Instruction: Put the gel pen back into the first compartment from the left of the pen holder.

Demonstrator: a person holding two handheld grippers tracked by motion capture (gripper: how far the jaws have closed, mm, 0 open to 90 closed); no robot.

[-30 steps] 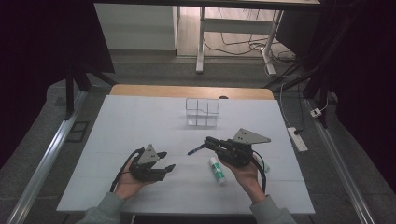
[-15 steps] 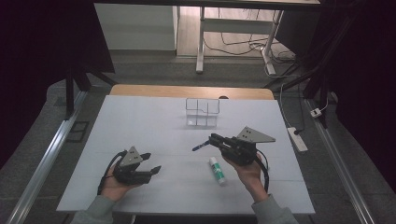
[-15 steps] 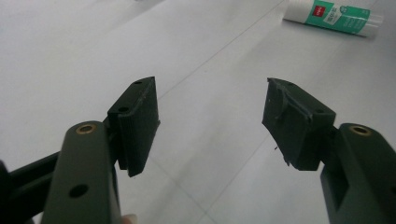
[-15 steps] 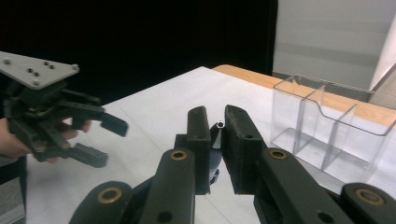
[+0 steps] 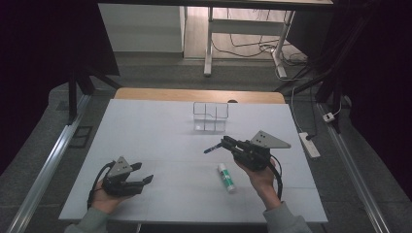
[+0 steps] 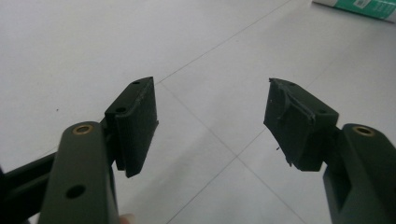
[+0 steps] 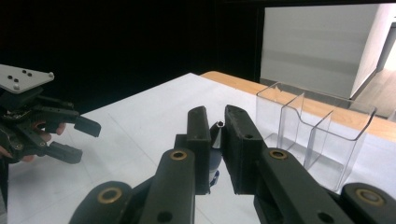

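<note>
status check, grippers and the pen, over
Left gripper open, nothing between jaws, jaws just been opening. Right gripper shut on pen, held above table. Clear organizer ahead, path open; glue stick lies below the hand.

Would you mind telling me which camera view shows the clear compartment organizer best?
The right gripper view: the clear organizer stands close, its dividers and open top plain, just beyond the right gripper shut on a pen. The high view shows it small and faint at the table's far side.

Open lane: bare table [image 5: 160, 141] is lying between both hands.
Obstacles: clear organizer [image 5: 211, 116] is standing far-centre; glue stick [image 5: 226, 176] is lying near right hand [image 5: 260, 177].
</note>
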